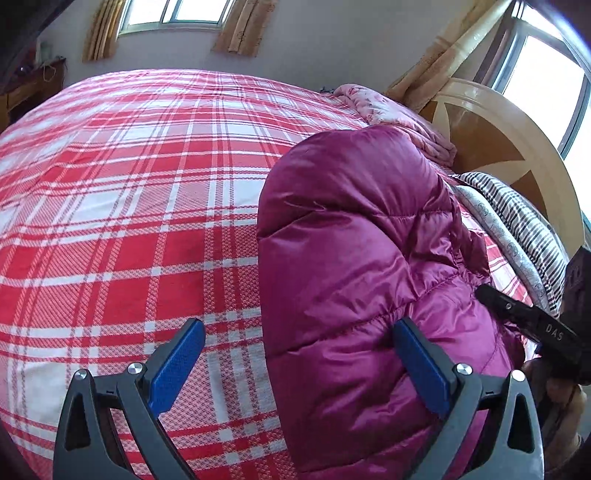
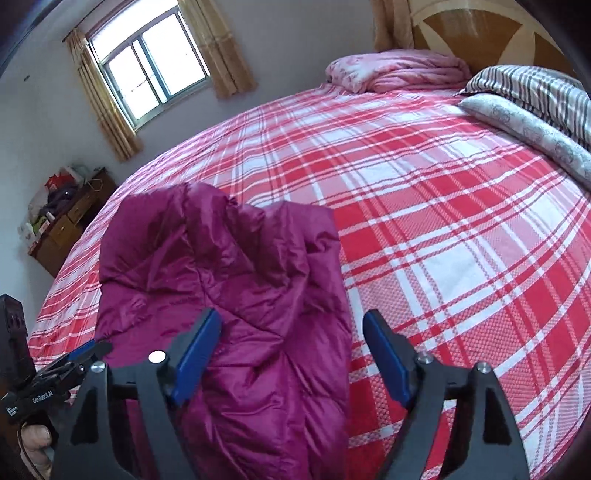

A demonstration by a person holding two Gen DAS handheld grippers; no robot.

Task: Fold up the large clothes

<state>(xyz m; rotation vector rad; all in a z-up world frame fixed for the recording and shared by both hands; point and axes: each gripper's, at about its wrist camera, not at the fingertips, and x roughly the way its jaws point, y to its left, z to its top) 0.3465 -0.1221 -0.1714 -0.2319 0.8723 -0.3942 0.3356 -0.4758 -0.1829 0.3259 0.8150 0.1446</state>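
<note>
Left wrist view: the left gripper (image 1: 297,349) is spread wide over the magenta quilted down jacket (image 1: 362,258), laid on the red-and-white plaid bedsheet (image 1: 129,206). The right gripper (image 2: 291,343) is likewise spread, jacket beneath its left finger.

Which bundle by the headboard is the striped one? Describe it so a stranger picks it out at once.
Start at the big bed under the red plaid sheet and look to the wooden headboard. Two bundles lie there: the pink quilt and beside it the striped bedding. Only the striped one has dark bands on pale cloth, above a grey floral pillow.
</note>
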